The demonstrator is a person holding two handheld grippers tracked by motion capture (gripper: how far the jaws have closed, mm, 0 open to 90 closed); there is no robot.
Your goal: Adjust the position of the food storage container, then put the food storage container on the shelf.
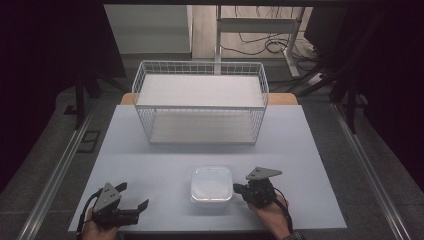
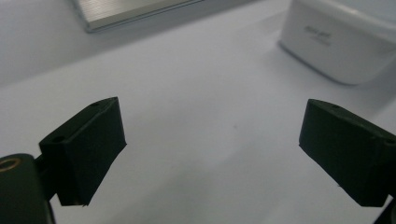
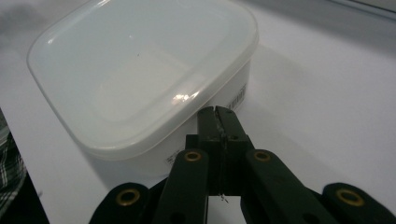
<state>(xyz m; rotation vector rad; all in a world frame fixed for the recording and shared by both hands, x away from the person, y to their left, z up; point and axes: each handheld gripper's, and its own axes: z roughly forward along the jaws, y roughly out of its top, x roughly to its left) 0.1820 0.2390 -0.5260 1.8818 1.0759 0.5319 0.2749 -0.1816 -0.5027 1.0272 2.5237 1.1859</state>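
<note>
Left gripper (image 1: 134, 198): held in a hand at the near left edge of the table, seen in the high view; its jaws are spread wide apart with nothing between them, as shown in the left gripper view (image 2: 212, 154), where bare table surface lies in the gap.
Right gripper (image 1: 237, 189): held in a hand at the near right of the table; in the right gripper view (image 3: 217, 111) its jaws are pressed together, with nothing gripped, and the tips are placed just beside the near wall of the container, below its lid rim. Whether the tips touch the wall cannot be told.
Container (image 1: 211, 184): a white, square plastic box with rounded corners and a translucent lid fitted on top (image 3: 140, 70); it is set flat on the table between the two grippers, close to the right one and well apart from the left one (image 2: 338, 42).
Table (image 1: 165, 160): a pale, flat surface on which everything is set.
Wire rack (image 1: 200, 102): a white two-level wire shelf stood upright at the far middle of the table, well beyond the container.
</note>
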